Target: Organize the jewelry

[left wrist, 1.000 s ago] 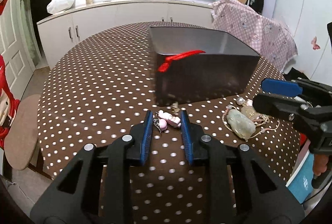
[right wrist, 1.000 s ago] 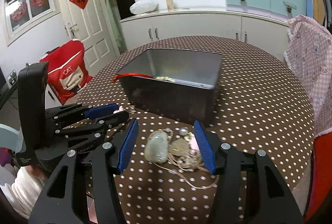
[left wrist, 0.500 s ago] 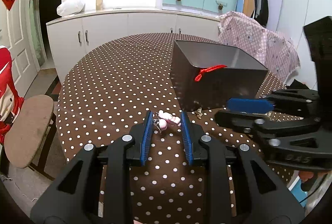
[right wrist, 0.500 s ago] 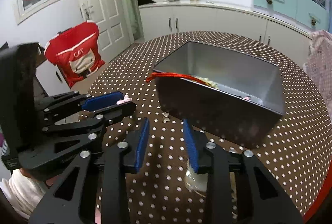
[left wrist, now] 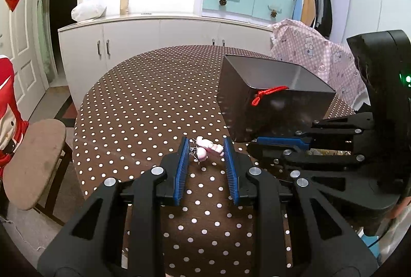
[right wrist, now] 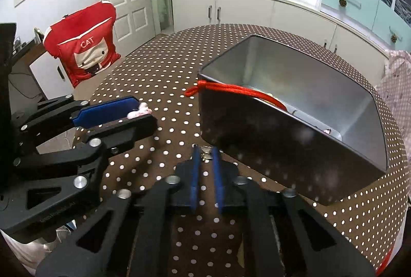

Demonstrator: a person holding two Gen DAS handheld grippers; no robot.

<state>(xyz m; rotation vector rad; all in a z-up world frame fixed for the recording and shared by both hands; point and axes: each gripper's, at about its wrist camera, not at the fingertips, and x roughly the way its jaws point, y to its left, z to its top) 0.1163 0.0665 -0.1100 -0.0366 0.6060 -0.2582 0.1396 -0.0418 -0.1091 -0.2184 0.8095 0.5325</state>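
Jewelry: pink charm [left wrist: 205, 148] pinched in left hand-held gripper [left wrist: 206, 148]; right hand-held gripper [right wrist: 205, 155] clamped on small metal piece [right wrist: 206, 154] beside tin box [right wrist: 295, 123].

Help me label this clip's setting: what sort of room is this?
Most likely a bedroom or living space in a home: an open wardrobe with hanging clothes, white cabinets along the wall, and a round table in a polka-dot cloth holding a tin box.

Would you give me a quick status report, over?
Left gripper holding pink charm. Right gripper closing on small metal piece beside tin box. Nothing obstructing.
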